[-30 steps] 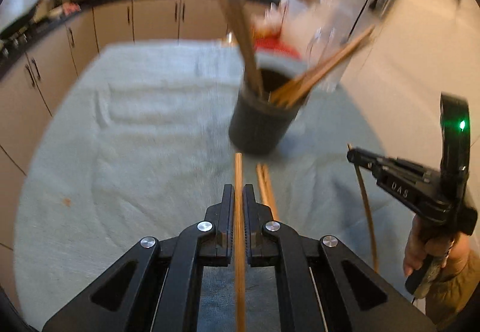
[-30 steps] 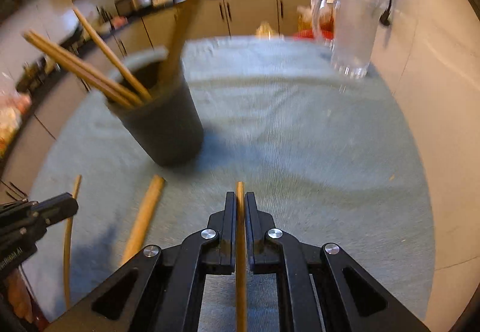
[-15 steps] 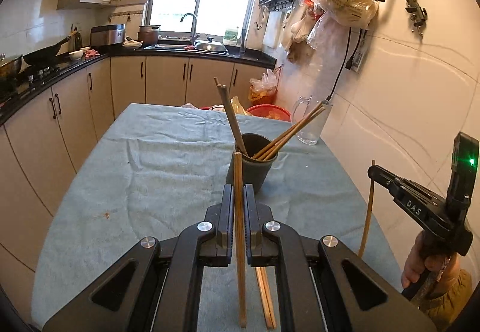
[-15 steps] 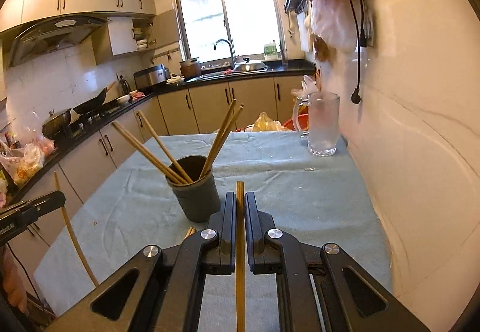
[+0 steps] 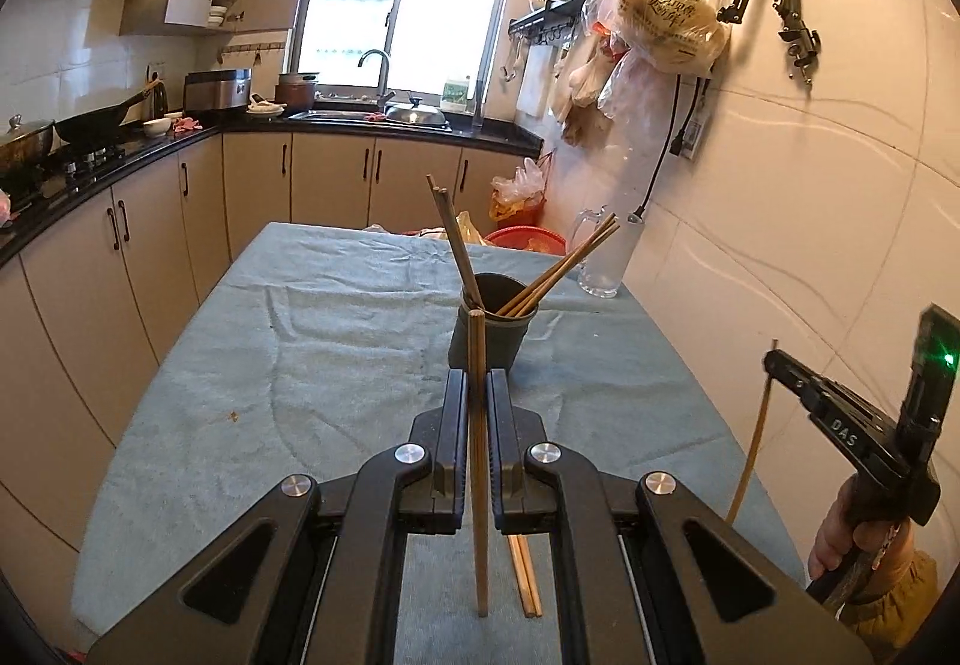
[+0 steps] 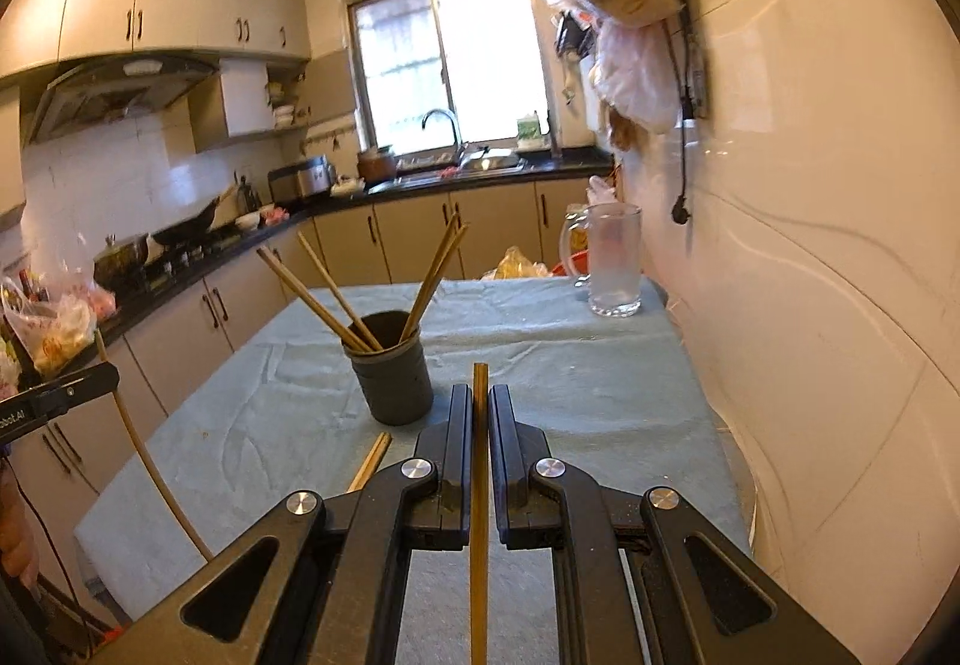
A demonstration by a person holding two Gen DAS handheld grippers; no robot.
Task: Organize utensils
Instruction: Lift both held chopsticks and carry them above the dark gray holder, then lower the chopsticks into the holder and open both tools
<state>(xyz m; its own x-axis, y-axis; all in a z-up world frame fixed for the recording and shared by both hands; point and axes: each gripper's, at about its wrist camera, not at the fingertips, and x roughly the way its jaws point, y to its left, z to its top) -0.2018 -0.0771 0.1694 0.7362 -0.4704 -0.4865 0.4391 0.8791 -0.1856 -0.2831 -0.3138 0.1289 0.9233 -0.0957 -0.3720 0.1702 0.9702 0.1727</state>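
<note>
My left gripper (image 5: pixel 477 374) is shut on a wooden chopstick (image 5: pixel 478 515) that stands upright between its jaws, above the table. Ahead of it stands a dark cup (image 5: pixel 489 344) holding several chopsticks. Two loose chopsticks (image 5: pixel 525 575) lie on the cloth under the gripper. My right gripper (image 6: pixel 480 389) is shut on another upright chopstick (image 6: pixel 478 545), with the cup (image 6: pixel 396 377) ahead to its left and the loose chopsticks (image 6: pixel 369 461) near it. In each wrist view the other gripper is at the frame's edge, carrying its chopstick.
A teal cloth (image 5: pixel 336 341) covers the table. A glass mug (image 6: pixel 612 269) stands at the far right corner by the tiled wall (image 6: pixel 810 275). Behind the table sits a red basin (image 5: pixel 525 239). Kitchen cabinets (image 5: pixel 150 257) run along the left. A person's hand (image 5: pixel 852 533) holds the right gripper's handle.
Both grippers have risen and drawn back from the cup, each keeping its chopstick clamped. The cup now looks smaller and farther away in both views.
</note>
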